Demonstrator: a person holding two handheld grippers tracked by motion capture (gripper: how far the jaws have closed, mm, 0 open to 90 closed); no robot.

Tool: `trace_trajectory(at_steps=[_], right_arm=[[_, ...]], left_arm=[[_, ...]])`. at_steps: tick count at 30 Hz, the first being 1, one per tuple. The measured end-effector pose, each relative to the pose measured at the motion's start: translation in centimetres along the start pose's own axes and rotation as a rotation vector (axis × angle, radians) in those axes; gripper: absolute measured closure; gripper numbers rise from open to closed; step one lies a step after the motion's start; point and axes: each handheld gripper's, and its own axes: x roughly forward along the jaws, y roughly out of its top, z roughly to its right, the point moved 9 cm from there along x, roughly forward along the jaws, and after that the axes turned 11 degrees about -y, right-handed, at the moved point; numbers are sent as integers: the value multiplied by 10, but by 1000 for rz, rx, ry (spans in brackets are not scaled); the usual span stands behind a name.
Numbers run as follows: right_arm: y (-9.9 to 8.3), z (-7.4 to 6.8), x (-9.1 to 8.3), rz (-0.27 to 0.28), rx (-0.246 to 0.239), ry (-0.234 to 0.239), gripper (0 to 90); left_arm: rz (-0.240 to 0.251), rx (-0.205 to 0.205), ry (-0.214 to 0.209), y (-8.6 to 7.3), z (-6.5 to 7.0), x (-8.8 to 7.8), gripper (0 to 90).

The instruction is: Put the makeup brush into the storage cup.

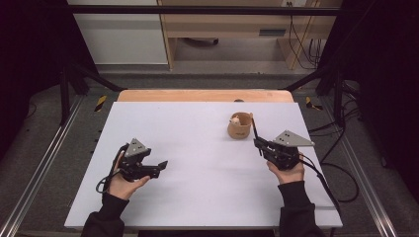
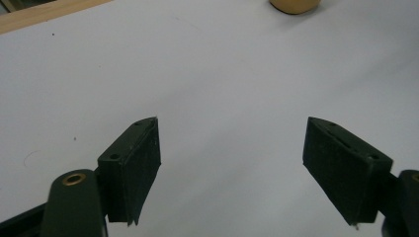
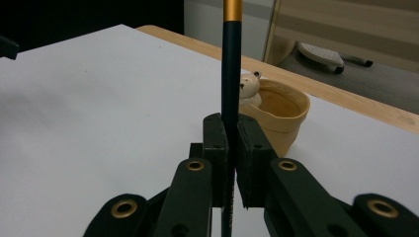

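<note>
I log: right gripper [image 3: 231,148] pinching an upright dark pencil [image 3: 230,74] just before the tan cup [image 3: 281,116]; left gripper [image 2: 232,168] spread over bare table [image 1: 197,148], well apart.

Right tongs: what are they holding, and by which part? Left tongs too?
The right tongs are shut on a dark pencil, gripped on its dark shaft below the gold band. The left tongs are open, holding nothing.
</note>
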Motion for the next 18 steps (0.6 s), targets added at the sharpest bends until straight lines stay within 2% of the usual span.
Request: trace_trajectory(at_steps=[18], right_arm=[[6,12,14,31,48,-50,840]], left_arm=[[-30,21,5,-3,1,2,157]])
